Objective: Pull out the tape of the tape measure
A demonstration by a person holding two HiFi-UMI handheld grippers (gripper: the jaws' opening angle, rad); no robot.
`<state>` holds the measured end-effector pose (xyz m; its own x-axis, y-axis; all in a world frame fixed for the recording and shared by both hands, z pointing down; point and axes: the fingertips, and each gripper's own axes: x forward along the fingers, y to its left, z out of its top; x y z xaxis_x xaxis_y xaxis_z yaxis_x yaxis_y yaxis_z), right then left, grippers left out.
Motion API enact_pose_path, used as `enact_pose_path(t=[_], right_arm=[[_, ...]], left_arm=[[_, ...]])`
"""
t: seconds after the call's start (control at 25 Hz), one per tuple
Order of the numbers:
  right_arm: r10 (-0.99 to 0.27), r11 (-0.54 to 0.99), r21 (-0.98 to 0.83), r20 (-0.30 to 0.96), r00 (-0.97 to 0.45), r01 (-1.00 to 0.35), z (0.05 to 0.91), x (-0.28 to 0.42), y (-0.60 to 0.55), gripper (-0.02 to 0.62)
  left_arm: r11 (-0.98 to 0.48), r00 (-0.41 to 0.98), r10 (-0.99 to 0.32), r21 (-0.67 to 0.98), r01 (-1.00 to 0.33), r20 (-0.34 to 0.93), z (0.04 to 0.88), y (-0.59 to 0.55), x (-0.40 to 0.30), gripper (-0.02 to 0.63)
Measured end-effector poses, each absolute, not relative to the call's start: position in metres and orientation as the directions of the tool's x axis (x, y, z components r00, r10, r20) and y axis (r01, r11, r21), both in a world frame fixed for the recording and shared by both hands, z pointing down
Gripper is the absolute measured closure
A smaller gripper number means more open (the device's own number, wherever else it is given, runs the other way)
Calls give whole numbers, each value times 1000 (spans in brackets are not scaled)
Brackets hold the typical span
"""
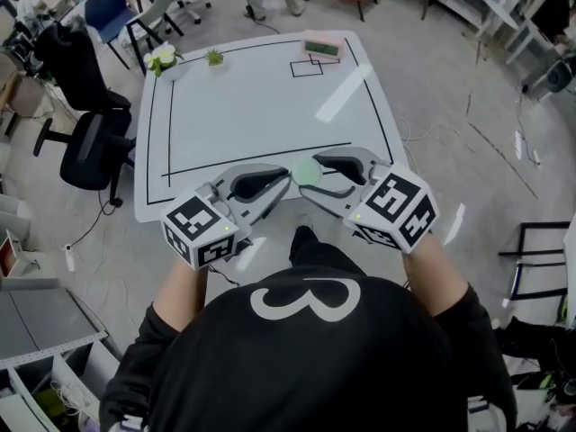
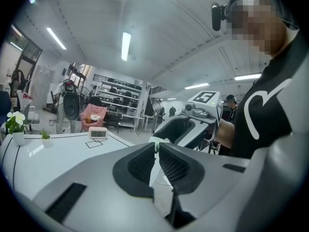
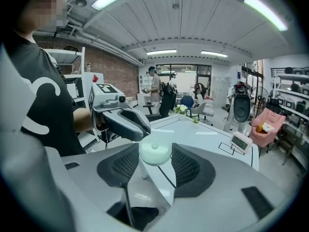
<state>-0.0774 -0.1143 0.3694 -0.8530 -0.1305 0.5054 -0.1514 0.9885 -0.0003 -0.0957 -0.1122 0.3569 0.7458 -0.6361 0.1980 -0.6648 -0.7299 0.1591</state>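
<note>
Hard to make out: a small pale tape tab (image 2: 155,142), nearly hidden between the clenched jaws of the left gripper (image 1: 286,185). How much tape is drawn out cannot be told. The round, pale green plastic tape measure (image 3: 154,152), dimpled at its centre, is grasped between the jaws of the right gripper (image 1: 315,175), above the near edge of the black-lined white table (image 1: 270,106).

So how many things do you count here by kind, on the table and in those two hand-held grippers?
Grippers: 2 (left gripper, right gripper)
Tape measure: 1
Potted plants: 2 (white flowers, small green plant)
Clock: 1
Total: 6
</note>
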Motion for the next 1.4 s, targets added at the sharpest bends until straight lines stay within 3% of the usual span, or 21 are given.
enact_pose_path(t=[0.52, 1.4], right_arm=[[-118, 990, -14, 469, -875, -141, 360, -81, -100, 374], [-259, 961, 51, 506, -823, -271, 371, -65, -129, 374]], left_arm=[[-715, 715, -651, 109, -691, 255, 348, -98, -100, 600], [-624, 617, -742, 66, -779, 264, 345, -93, -151, 600]])
